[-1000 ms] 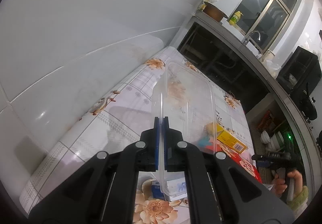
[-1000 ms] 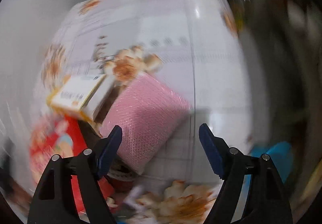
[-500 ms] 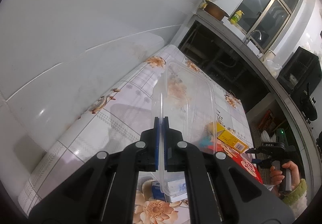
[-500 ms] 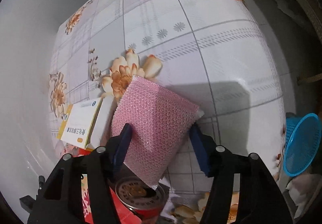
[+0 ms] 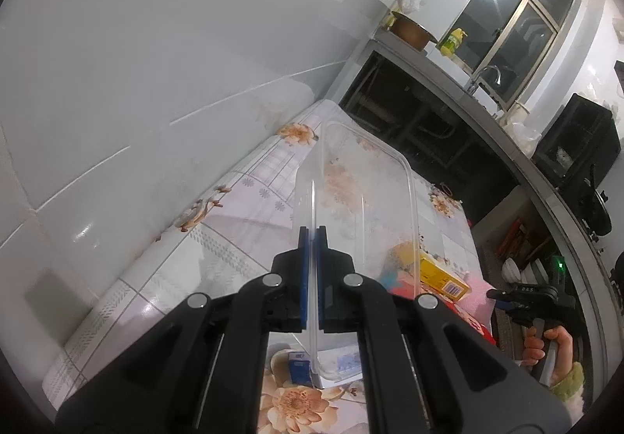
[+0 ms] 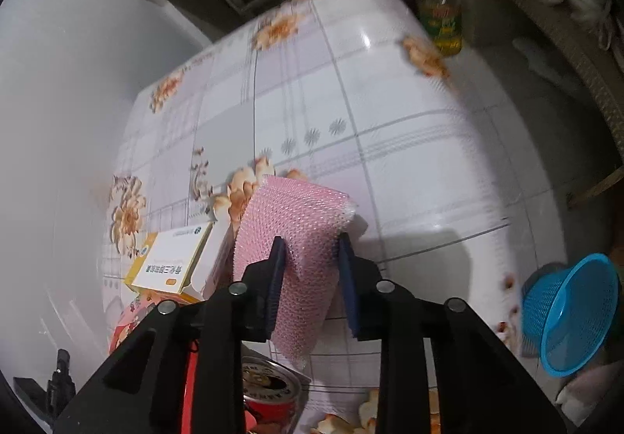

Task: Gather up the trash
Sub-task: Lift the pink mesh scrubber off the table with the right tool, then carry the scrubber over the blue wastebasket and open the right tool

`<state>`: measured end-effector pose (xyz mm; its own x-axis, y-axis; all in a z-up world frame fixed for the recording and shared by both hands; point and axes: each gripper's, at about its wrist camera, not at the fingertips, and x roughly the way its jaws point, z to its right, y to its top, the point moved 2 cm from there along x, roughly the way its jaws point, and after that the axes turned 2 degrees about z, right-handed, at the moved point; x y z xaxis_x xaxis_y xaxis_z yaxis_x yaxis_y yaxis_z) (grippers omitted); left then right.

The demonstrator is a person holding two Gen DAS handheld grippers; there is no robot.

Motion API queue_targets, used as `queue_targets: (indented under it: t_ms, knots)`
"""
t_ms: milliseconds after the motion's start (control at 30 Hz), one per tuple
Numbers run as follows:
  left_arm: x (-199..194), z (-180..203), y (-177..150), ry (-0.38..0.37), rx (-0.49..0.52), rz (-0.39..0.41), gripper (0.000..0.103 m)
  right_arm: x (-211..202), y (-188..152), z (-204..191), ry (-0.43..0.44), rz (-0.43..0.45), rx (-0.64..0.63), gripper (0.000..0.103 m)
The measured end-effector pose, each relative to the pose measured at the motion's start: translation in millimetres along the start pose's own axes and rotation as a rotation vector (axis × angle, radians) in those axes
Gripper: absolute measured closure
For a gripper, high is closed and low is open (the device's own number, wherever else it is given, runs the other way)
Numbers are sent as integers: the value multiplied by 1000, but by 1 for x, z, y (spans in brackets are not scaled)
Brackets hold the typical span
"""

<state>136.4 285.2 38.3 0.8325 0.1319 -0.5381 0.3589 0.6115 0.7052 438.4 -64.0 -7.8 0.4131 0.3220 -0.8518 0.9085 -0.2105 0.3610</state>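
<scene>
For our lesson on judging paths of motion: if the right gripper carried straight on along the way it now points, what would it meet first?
The right gripper is closing with the pink bubble-wrap sheet already between its fingers. Straight beyond, it would probably meet the floral tablecloth, though depth is unclear.

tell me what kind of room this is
Most likely a home kitchen: a sink tap below a window, a cooking oil bottle on the floor, and a table with a floral oilcloth.

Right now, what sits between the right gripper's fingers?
The pink bubble wrap, squeezed as the right gripper is closing on it; the right wrist view shows it.
</scene>
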Motion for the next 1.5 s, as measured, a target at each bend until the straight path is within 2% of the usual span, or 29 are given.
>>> queue_targets:
  t_ms: [267, 467, 667, 800, 933, 1000, 1100, 1300, 1500]
  knots:
    - [-19, 22, 4, -19, 39, 35, 101, -58, -3, 20, -29, 171, -31, 78]
    - [-34, 62, 4, -68, 109, 59, 101, -119, -20, 43, -60, 320, -51, 78]
    - [-44, 137, -11, -185, 222, 58, 101, -186, -68, 99, -116, 457, -5, 78]
    - [-37, 204, -41, -281, 323, -6, 101, -219, -112, 145, -198, 516, 50, 78]
    - [-19, 284, -98, -380, 470, -126, 101, -238, -161, 201, -301, 541, 149, 78]
    - [-10, 328, -138, -427, 553, -196, 101, -240, -182, 229, -343, 536, 206, 78]
    - [1, 376, -199, -458, 674, -286, 101, -235, -212, 271, -385, 510, 300, 78]
    - [25, 436, -316, -451, 899, -433, 101, -207, -253, 352, -412, 429, 482, 78]
    - [60, 486, -400, -397, 1057, -502, 101, -173, -260, 404, -447, 377, 561, 78]
